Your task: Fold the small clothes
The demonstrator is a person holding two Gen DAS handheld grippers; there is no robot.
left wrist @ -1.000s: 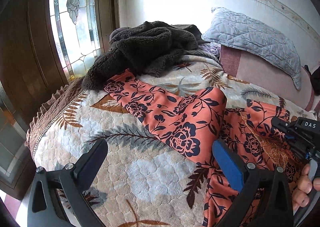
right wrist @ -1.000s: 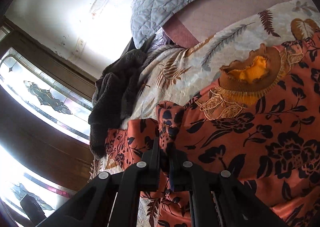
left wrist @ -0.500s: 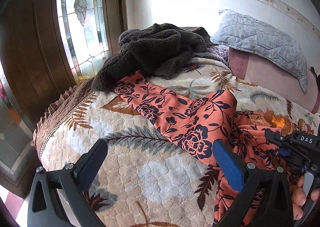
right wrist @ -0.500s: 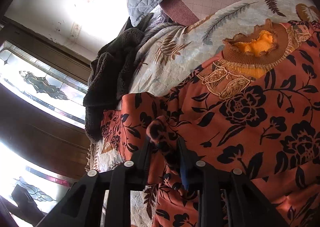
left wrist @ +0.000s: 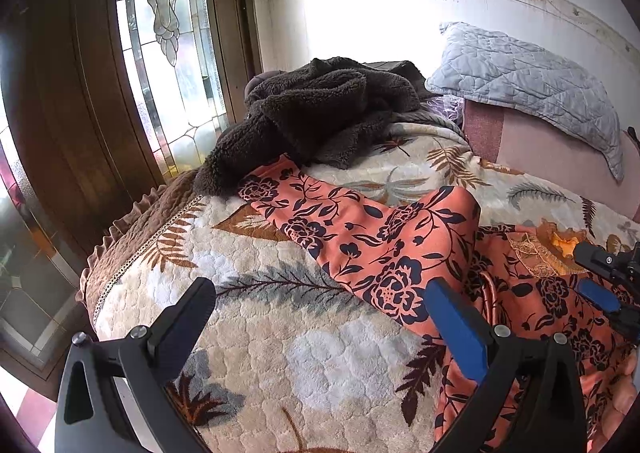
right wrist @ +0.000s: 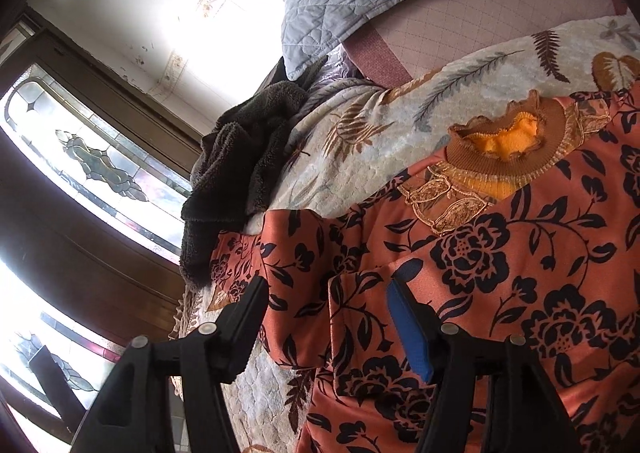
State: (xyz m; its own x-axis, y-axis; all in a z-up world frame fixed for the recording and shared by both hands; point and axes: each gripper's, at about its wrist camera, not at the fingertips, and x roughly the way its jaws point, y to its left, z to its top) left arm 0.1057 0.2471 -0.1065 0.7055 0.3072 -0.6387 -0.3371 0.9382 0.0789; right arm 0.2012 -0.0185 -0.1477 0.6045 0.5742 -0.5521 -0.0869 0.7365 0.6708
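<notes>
Floral top [right wrist: 500, 253]: soft, light, slippery. Right gripper [right wrist: 324, 309] jaws opening, cloth loose between; left gripper [left wrist: 320, 317] spread, empty. Grasp sleeve [left wrist: 320, 209] cuff.

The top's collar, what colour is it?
Brown ribbed collar with a ruffled edge, orange lining inside; clearest in the right wrist view.

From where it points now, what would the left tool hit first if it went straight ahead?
Probably the leaf-print blanket, just short of the orange floral garment's sleeve; the left tool is open with nothing between. Depth is uncertain.
</notes>
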